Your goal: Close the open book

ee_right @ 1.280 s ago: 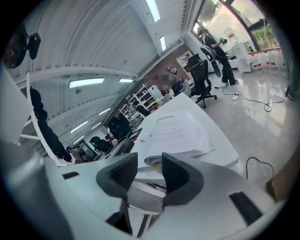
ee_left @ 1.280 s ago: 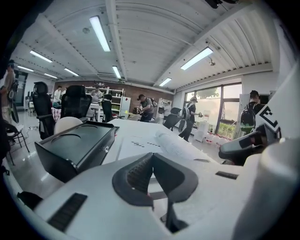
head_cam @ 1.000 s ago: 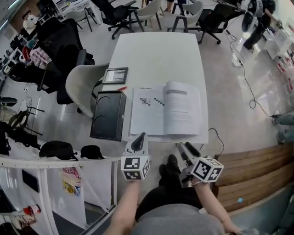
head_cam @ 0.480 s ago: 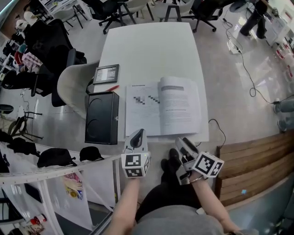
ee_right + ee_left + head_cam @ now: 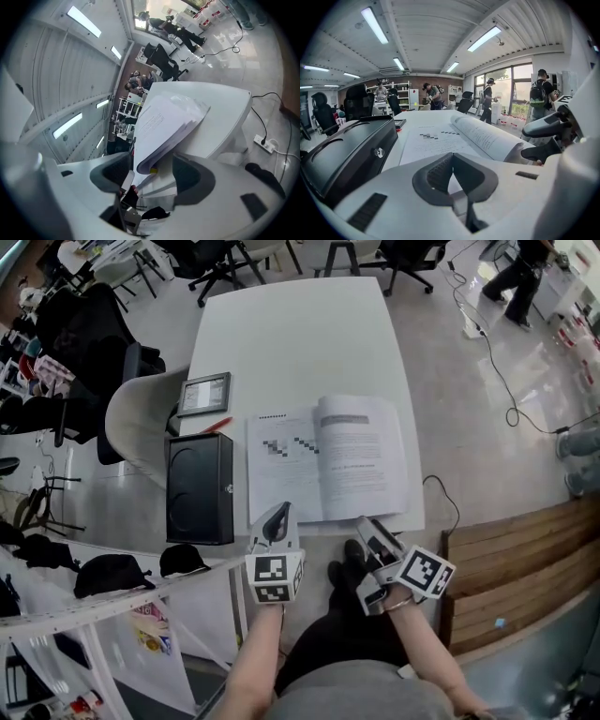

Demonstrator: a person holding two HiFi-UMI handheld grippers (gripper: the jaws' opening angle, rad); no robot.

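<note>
The open book [image 5: 323, 457] lies flat near the front edge of the white table [image 5: 300, 334], its right-hand pages bulging upward. My left gripper [image 5: 281, 513] hovers just in front of the book's lower left corner, jaws shut with nothing between them [image 5: 451, 157]; the left page [image 5: 436, 139] stretches ahead of it. My right gripper [image 5: 369, 526] sits at the book's lower right corner. Its jaws are opening [image 5: 152, 164], and the near edge of the curled right-hand pages [image 5: 164, 124] shows in the gap, with neither pad pressing on it.
A black box [image 5: 200, 488] stands on the table left of the book, with a small tablet [image 5: 204, 393] and a red pen [image 5: 217, 424] behind it. A white chair [image 5: 131, 423] is at the left, a wooden bench [image 5: 511, 559] at the right. People stand far back in the room [image 5: 430, 93].
Both grippers have crept toward the table's front edge. The right gripper has rolled and its jaws stand wider apart. The book lies as before.
</note>
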